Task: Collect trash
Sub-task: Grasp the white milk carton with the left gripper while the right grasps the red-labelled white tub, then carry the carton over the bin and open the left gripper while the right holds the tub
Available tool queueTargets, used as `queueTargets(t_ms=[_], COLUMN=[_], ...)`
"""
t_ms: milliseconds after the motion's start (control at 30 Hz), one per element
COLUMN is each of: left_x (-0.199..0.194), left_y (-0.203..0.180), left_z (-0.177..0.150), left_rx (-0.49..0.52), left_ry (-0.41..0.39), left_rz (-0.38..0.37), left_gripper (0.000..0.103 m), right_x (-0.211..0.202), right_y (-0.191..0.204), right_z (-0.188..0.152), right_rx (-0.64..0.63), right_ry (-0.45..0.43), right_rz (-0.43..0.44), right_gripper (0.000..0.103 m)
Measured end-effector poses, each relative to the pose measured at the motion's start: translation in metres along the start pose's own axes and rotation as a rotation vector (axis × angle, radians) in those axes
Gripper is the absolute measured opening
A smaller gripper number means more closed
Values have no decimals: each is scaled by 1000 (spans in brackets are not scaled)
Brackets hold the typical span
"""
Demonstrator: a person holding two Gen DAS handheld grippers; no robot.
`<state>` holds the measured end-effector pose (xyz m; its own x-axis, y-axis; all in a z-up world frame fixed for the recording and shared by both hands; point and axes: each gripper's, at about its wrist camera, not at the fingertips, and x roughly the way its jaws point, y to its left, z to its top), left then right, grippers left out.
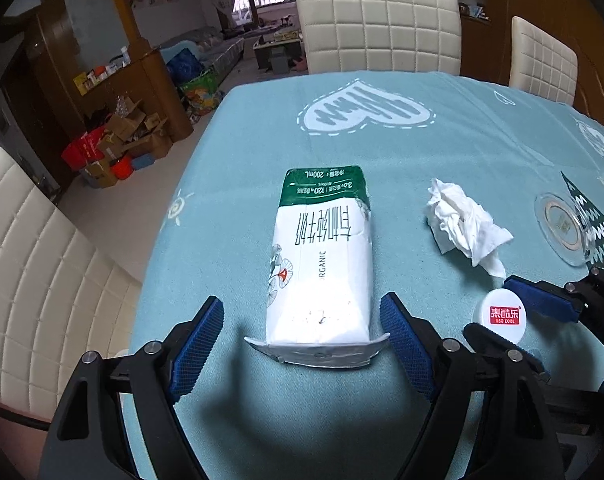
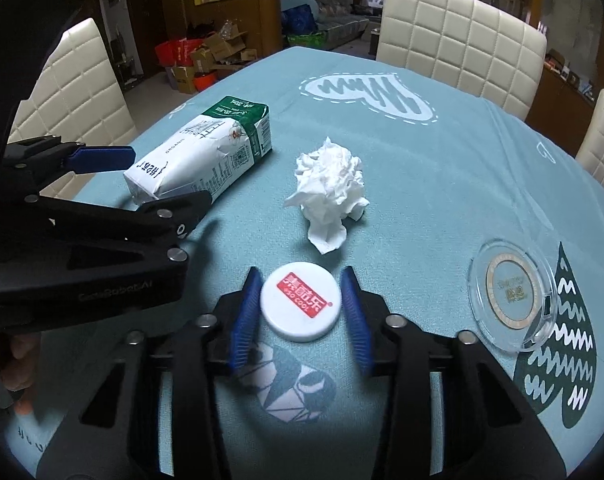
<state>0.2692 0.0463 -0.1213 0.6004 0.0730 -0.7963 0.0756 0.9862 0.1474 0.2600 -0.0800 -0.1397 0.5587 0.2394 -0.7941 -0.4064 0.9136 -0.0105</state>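
A white and green milk carton [image 1: 321, 256] lies flat on the blue tablecloth [image 1: 381, 140]. My left gripper [image 1: 302, 320] is open, its blue pads on either side of the carton's near end without touching it. The carton also shows in the right wrist view [image 2: 206, 152]. A white round lid with a red label [image 2: 300, 301] lies between the open fingers of my right gripper [image 2: 300, 300], with small gaps on both sides. The lid also shows in the left wrist view [image 1: 501, 316]. A crumpled white tissue [image 2: 331, 190] lies behind the lid, between the two grippers.
A clear glass coaster [image 2: 513, 300] sits on the tablecloth at the right. White padded chairs [image 1: 377, 24] stand around the table. Cardboard boxes and red baskets [image 1: 114, 144] clutter the floor at the far left.
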Motion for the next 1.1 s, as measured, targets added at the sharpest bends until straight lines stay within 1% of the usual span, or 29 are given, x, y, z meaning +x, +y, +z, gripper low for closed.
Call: queueTargets(t_ms=[33, 100, 167, 233, 333, 433, 567, 800, 900, 1100], left_x=[-1, -5, -12, -20, -34, -49, -74, -108, -117, -133], left_y=[-1, -2, -1, -2, -5, -3, 3, 30, 44, 74], left_z=[0, 0, -2, -5, -12, -17, -28, -52, -63, -89], left_rx=[12, 31, 39, 43, 68, 66, 69, 44, 14, -39], left_ry=[0, -11, -17, -28, -55, -75, -116, -154, -150, -150], left_rz=[-14, -16, -38, -46, -24, -19, 18, 75, 80, 121], left_gripper=[59, 53, 51, 50, 50, 50, 50, 50, 50, 50], right_x=[-1, -4, -8, -14, -26, -37, -51, -75, -85, -99], right_y=[1, 1, 2, 4, 10, 17, 31, 63, 80, 113], right_z=[-1, -3, -5, -6, -7, -6, -7, -8, -9, -5], right_rx=[-1, 6, 14, 5, -7, -18, -44, -70, -95, -134], right_ry=[0, 3, 7, -2, -18, -36, -61, -101, -118, -140], right_rz=[-4, -17, -10, -19, -23, -19, -24, -4, 4, 31], right_gripper=[41, 41, 41, 41, 41, 41, 41, 41, 41, 41])
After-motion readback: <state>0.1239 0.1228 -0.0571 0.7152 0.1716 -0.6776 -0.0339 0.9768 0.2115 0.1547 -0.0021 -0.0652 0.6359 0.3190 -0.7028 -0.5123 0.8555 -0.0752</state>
